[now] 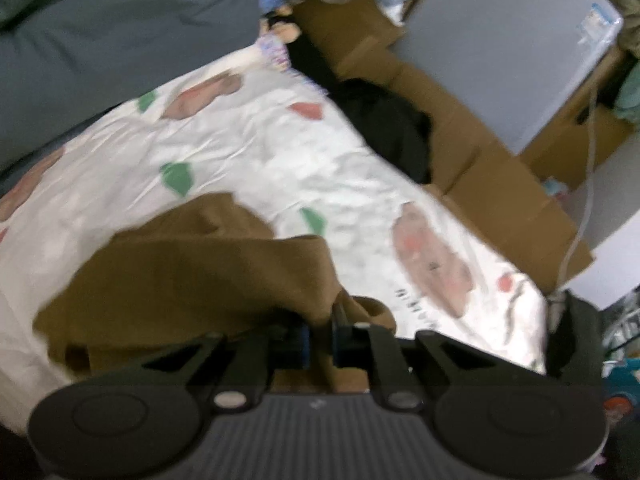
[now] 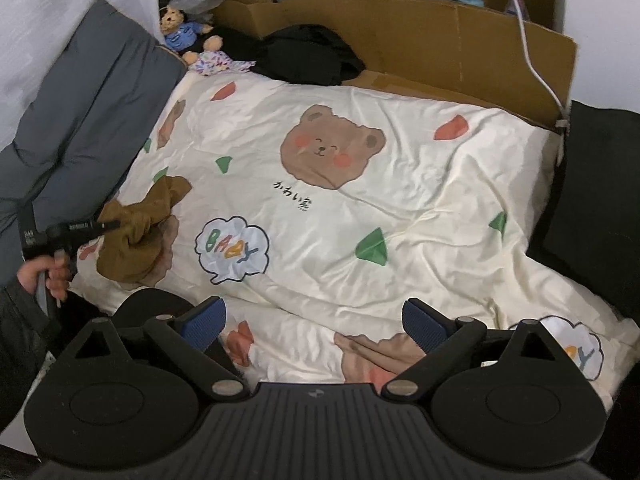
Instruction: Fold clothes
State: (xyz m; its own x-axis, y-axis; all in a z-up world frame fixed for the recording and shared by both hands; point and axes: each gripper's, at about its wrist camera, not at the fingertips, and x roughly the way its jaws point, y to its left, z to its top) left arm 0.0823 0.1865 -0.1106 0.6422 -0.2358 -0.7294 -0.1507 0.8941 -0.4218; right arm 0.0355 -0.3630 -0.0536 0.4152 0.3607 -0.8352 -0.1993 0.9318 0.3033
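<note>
A brown garment [image 1: 192, 268] lies crumpled on a cream quilt [image 1: 280, 152] printed with bears. My left gripper [image 1: 320, 336] is shut on a fold of that garment, with brown cloth pinched between its blue pads and hanging below them. In the right wrist view the same brown garment [image 2: 136, 232] bunches at the quilt's left side, the left gripper [image 2: 110, 225] biting into it, held by a hand [image 2: 44, 276]. My right gripper [image 2: 312, 328] stands open above the quilt's [image 2: 400, 200] near edge, nothing between its fingers.
A grey duvet [image 2: 80, 120] lies along the left. Dark clothing [image 2: 308, 56], two stuffed bears [image 2: 192, 36] and cardboard boxes [image 2: 400, 36] sit at the far side. A white cable [image 2: 532, 56] hangs at the right, beside a black cloth [image 2: 592, 200].
</note>
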